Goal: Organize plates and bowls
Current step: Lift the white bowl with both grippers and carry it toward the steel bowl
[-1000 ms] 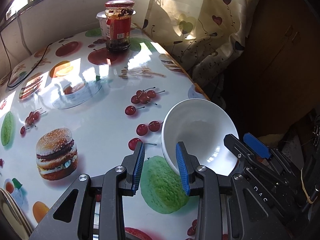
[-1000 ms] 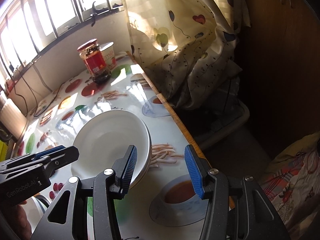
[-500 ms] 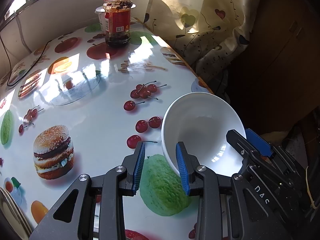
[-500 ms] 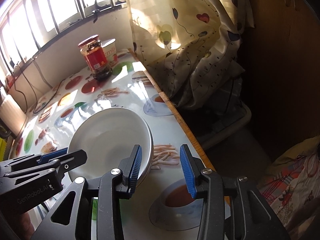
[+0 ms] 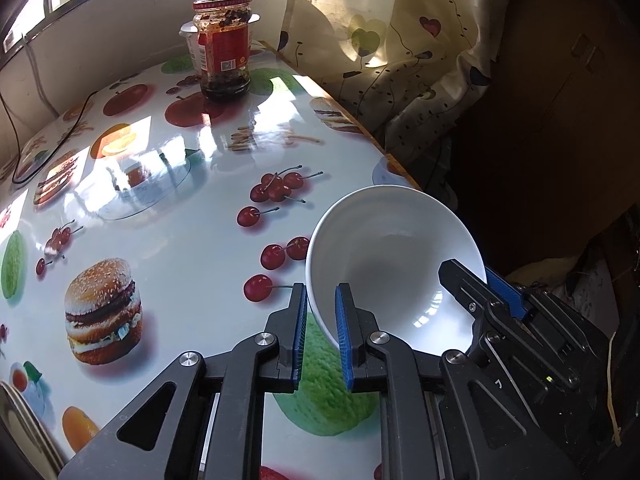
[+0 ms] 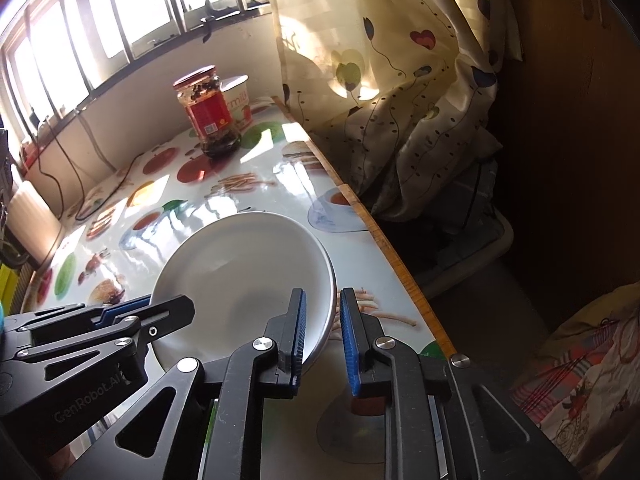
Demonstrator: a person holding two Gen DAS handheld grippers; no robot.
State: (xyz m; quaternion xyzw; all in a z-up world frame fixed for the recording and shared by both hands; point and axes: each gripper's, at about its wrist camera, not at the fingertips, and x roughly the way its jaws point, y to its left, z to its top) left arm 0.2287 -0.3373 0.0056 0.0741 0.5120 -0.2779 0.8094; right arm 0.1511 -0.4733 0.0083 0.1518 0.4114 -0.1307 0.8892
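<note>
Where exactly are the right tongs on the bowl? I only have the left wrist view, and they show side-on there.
Observer: The right tongs straddle the bowl at its rim, one pad inside and one outside.
Operator: Clamped?
Observer: It seems not. A sliver of tablecloth shows between the outer pad and the rim.
Operator: Any room on that side?
Observer: Little. The table's wooden edge runs just beyond the outer pad.
</note>
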